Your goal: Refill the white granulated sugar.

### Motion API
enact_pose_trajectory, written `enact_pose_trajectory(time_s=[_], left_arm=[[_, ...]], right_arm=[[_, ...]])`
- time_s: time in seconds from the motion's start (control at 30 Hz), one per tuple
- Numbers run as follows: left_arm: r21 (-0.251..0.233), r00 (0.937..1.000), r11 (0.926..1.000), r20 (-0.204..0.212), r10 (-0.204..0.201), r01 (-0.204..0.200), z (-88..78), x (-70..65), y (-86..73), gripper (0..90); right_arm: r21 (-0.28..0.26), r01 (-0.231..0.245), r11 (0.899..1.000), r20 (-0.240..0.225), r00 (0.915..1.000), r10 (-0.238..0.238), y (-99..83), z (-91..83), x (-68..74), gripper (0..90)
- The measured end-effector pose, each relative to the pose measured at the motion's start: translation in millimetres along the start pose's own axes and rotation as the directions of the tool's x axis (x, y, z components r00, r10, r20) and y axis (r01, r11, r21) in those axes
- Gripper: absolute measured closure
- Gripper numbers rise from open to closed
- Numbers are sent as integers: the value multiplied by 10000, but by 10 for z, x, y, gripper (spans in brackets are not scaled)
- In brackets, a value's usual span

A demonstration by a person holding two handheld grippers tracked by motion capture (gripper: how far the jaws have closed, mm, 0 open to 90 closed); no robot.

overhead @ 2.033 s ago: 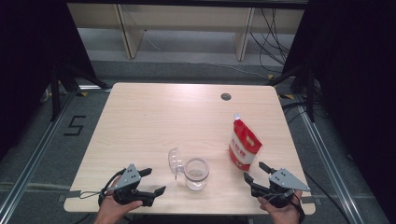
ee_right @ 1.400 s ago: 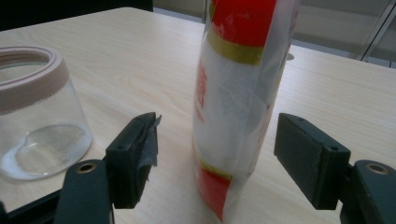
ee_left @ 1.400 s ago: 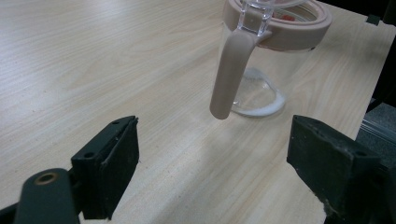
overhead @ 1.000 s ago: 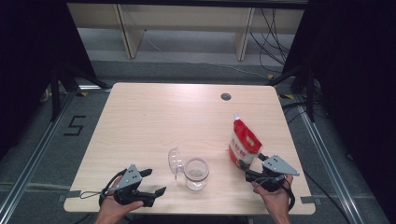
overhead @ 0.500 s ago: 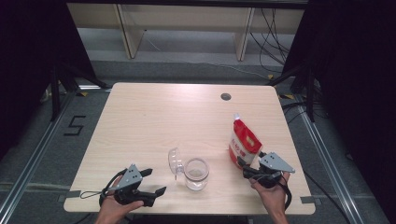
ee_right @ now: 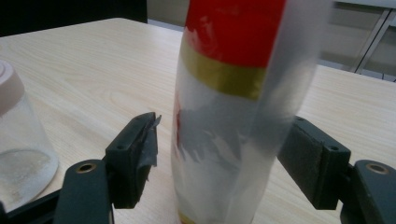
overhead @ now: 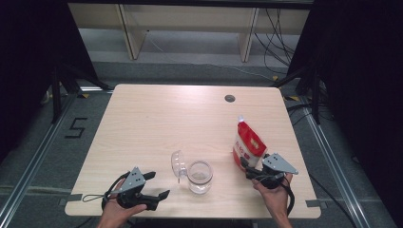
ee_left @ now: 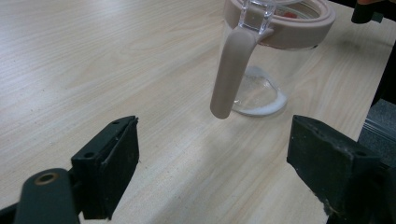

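Observation:
A red and white pouch [overhead: 249,143] stands upright at the right of the table. My right gripper [overhead: 248,167] is low at its near side, and in the right gripper view the pouch [ee_right: 233,102] is between the open jaws of that gripper [ee_right: 224,140]; a gap shows at the left pad [ee_right: 140,144]. A clear jar [overhead: 199,176] with a pink rim stands near the front middle, its hinged lid [overhead: 178,164] swung open to the left. My left gripper [overhead: 159,184] rests open at the front left, and in the left gripper view it [ee_left: 215,140] faces the jar [ee_left: 266,60], which holds a little white powder.
The light wooden table [overhead: 166,118] has a round cable hole [overhead: 230,98] near its far edge. Behind it stand pale shelves [overhead: 190,19], with dark curtains at both sides. A "5" mark [overhead: 76,127] is on the floor at the left.
My right gripper has moved forward and a little left from the table's front edge up to the pouch, so the pouch now stands between its jaws. The left gripper has stayed put.

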State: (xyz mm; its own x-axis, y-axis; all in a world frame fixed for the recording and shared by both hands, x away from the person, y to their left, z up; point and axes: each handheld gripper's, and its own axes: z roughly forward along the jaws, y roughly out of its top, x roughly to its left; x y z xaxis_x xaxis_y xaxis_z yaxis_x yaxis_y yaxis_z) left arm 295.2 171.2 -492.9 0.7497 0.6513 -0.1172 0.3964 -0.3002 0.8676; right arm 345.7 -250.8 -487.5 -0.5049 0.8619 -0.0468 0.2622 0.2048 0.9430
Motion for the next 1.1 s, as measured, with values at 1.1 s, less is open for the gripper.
enact_pose_trajectory(time_s=[1.1], left_arm=[[6,9999,9999,43,132,-132,-4,14,-9,165]], right_arm=[[-649,128,9978,-101,9999,-135,-31,174,-27,311]])
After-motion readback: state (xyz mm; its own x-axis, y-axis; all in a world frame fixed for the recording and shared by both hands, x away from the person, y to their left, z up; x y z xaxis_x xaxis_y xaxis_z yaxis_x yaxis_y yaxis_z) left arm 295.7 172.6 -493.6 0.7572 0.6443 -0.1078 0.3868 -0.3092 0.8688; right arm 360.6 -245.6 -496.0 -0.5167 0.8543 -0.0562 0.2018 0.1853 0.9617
